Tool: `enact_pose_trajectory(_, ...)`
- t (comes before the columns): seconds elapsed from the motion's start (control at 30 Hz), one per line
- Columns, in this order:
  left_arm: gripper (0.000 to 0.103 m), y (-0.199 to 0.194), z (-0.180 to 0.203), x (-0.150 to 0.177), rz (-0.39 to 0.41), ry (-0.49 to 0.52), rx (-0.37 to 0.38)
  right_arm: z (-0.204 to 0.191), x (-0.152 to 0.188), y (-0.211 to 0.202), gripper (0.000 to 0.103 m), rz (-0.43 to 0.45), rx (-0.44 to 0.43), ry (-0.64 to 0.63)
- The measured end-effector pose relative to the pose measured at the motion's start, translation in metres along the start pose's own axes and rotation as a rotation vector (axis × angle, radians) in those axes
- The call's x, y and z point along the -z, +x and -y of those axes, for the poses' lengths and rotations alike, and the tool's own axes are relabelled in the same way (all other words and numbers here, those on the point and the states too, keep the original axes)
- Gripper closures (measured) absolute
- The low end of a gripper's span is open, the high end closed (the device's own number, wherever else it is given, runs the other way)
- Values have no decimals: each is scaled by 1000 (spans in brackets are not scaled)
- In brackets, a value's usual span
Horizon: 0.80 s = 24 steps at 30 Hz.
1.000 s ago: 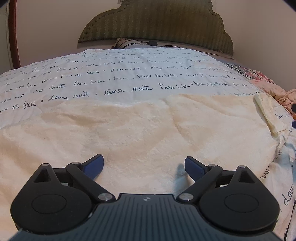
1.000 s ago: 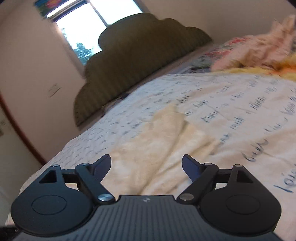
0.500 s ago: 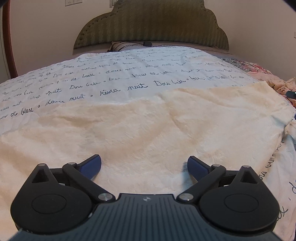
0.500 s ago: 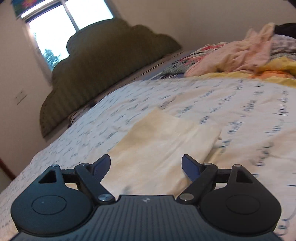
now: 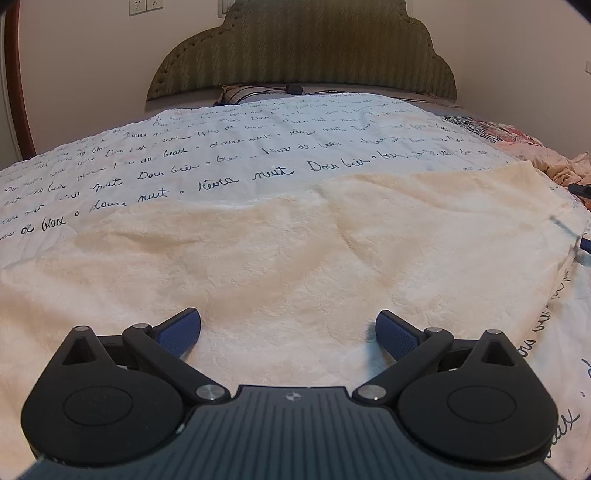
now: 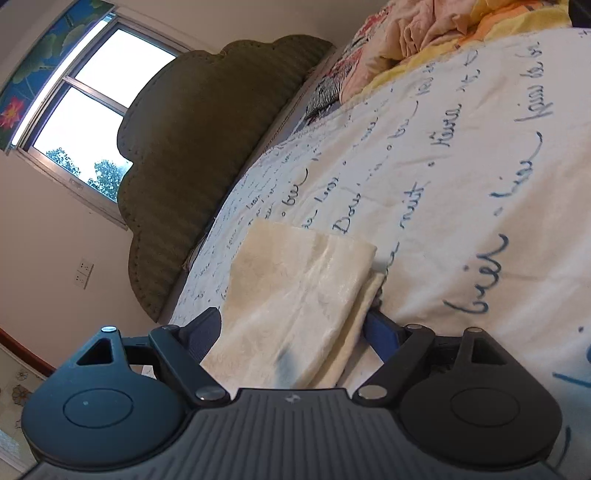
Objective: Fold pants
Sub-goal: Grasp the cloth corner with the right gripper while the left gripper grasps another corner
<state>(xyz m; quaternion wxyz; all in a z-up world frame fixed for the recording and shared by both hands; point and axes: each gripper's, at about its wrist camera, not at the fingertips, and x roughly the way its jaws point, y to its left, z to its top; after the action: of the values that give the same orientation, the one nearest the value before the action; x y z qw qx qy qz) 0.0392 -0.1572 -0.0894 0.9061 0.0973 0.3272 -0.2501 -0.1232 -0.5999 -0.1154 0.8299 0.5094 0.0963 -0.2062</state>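
Cream fleece pants [image 5: 295, 258] lie folded on the script-printed white bedspread [image 5: 221, 162].
Left gripper [image 5: 288, 325] gapes wide, empty; right gripper [image 6: 291, 325] wide too, straddling the cloth edge.

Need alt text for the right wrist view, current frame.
The right hand-held gripper, open, straddles the end of cream pants lying folded on a white bedspread printed with cursive script. Behind are a green scalloped headboard, a bright window and piled laundry.
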Motion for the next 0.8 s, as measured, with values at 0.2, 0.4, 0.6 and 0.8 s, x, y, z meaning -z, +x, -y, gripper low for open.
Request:
enact_pose_trajectory(0.2,2,0,-2,-2,-7,-6,9,3,-7,21,81,23,45,8)
enact_pose_trajectory(0.4,3,-12,-25,-20,10,-149,88,-5,-3,4,86,54,-44,-8)
enact_pose_trajectory(0.6,2,-6,-60,-42,-21,-430,341,-88,22,-17,86,-13,-236,-283)
enact_pose_trajectory(0.8,1,24,-72,-51,-105,-740,675,-138,73,-18,86,-167,-378,-419)
